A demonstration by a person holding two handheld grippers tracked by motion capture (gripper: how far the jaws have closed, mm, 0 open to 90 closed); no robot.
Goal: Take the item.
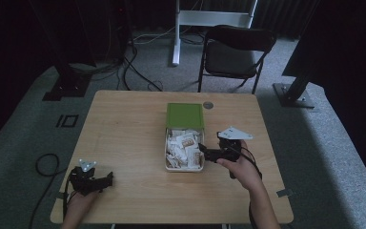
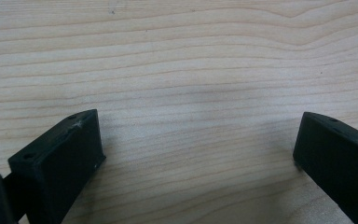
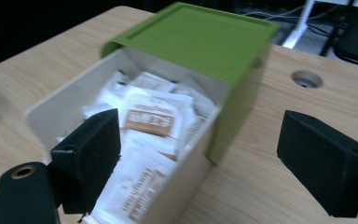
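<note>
A white box [image 1: 166, 153] stands mid-table, its green lid [image 1: 185, 116] slid back over the far half. Several white and tan paper packets [image 1: 183, 145] fill the uncovered near half. My right gripper [image 1: 205, 155] is open at the box's right side. In the right gripper view the gripper [image 3: 198, 144] straddles the box wall [image 3: 191, 172]: one jaw stands over the packets [image 3: 151, 116], the other outside above the table, with the lid [image 3: 200, 35] beyond. My left gripper [image 1: 106, 180] rests near the front left corner. It is open [image 2: 196, 144] over bare wood, holding nothing.
A round cable hole [image 1: 208, 105] lies in the tabletop just behind the lid, also seen as the hole [image 3: 306, 79]. Behind the table stand a black folding chair [image 1: 238, 47] and a white desk leg [image 1: 176, 33]. Cables [image 1: 45, 164] trail on the carpet at left.
</note>
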